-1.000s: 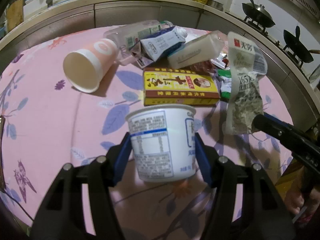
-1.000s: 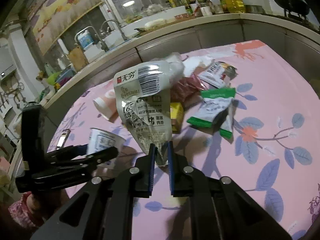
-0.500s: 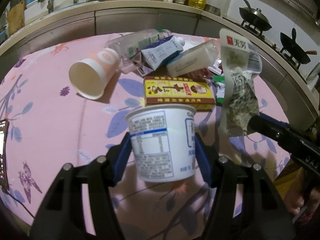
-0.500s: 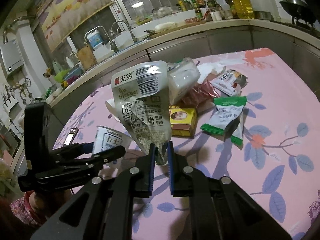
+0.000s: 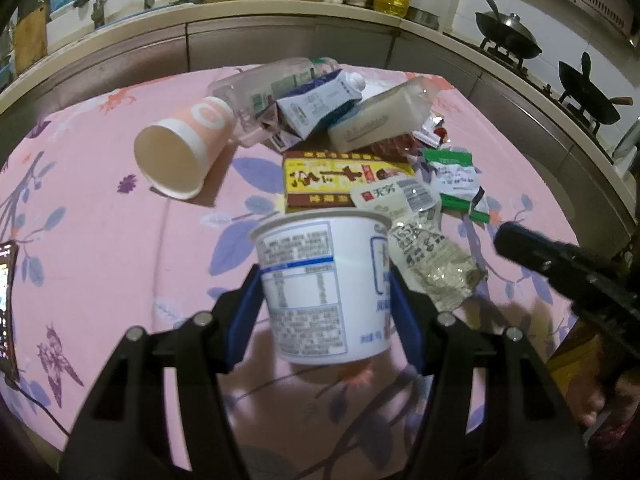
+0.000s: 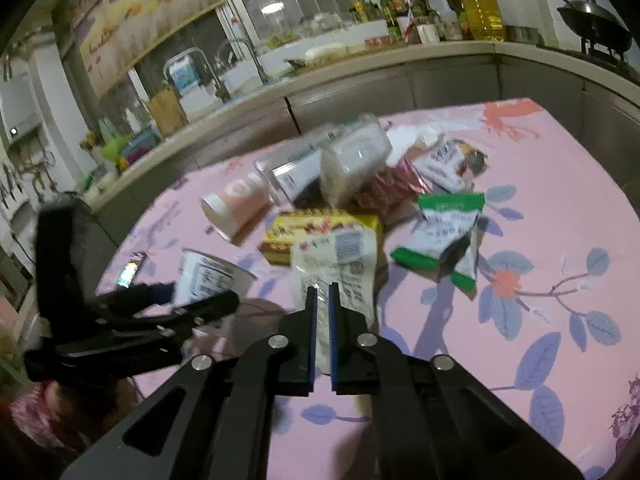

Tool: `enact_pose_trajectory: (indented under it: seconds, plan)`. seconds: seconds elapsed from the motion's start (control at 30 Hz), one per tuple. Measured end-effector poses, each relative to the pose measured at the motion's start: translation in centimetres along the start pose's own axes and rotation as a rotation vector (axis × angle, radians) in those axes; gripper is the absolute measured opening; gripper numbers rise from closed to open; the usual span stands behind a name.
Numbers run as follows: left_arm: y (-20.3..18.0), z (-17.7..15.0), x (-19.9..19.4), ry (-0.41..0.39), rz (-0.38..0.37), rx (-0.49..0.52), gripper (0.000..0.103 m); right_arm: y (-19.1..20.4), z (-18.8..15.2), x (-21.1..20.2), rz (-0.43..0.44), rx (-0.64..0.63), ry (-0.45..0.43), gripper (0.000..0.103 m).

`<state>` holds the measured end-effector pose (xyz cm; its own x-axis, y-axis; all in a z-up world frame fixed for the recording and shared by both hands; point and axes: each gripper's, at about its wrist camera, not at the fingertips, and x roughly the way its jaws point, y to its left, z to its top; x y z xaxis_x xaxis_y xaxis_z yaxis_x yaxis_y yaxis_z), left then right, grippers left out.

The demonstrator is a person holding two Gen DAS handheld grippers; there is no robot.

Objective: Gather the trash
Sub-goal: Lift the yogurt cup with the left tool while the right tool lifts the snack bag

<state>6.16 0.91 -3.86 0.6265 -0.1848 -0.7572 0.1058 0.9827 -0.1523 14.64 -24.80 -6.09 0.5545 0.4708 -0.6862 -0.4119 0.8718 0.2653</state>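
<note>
My left gripper (image 5: 322, 276) is shut on a white yogurt cup (image 5: 324, 280), held above the pink tablecloth (image 5: 100, 232). My right gripper (image 6: 322, 294) is shut on a clear snack bag (image 6: 336, 268) with a white printed top; the bag leans over to rest against the cup's rim in the left wrist view (image 5: 420, 248). The cup also shows in the right wrist view (image 6: 204, 276), held by the left gripper's fingers (image 6: 192, 308). The right gripper's body (image 5: 560, 272) reaches in from the right.
A trash pile lies on the table: a pink paper cup (image 5: 180, 152), a clear bottle (image 5: 272, 88), a carton (image 5: 316, 104), a yellow box (image 5: 340, 180), a green-edged wrapper (image 5: 456, 176). A phone (image 6: 130, 268) lies near the table's left edge. Kitchen counters ring the table.
The snack bag, held upright before, has tipped down and leftward to lean on the yogurt cup. The right gripper moved toward the left one. The cup stays gripped.
</note>
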Motion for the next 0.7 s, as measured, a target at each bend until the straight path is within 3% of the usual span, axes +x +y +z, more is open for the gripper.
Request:
enact_pose_trajectory:
  seconds: [0.17,0.4,0.43,0.5,0.53,0.57,0.63,0.7]
  plan:
    - [0.1,-0.1,0.2,0.008,-0.001,-0.002,0.059,-1.0,-0.9,0.8,0.016,0.043,0.036,0.003]
    - [0.1,-0.1,0.4,0.018,-0.007,-0.004,0.059,-3.5,-1.0,0.6,0.138,0.241,0.02,0.006]
    - [0.2,-0.1,0.4,0.021,-0.007,-0.008,0.059,-3.5,-1.0,0.7,0.145,0.249,0.026,0.012]
    - [0.4,-0.1,0.4,0.022,-0.004,-0.017,0.059,-3.5,-1.1,1.0,0.177,0.265,0.045,0.039]
    - [0.6,-0.1,0.3,0.021,-0.003,-0.021,0.059,-3.4,-1.2,1.0,0.202,0.288,0.049,0.061]
    - [0.7,-0.1,0.3,0.02,-0.002,-0.025,0.059,-3.4,-1.3,1.0,0.219,0.309,0.042,0.068]
    - [1.1,-0.1,0.2,0.018,-0.002,-0.034,0.059,-3.0,-1.2,0.8,0.217,0.291,0.038,0.068]
    - [1.4,-0.1,0.1,0.014,-0.002,-0.041,0.059,-1.9,-0.9,0.6,0.16,0.204,0.033,0.068]
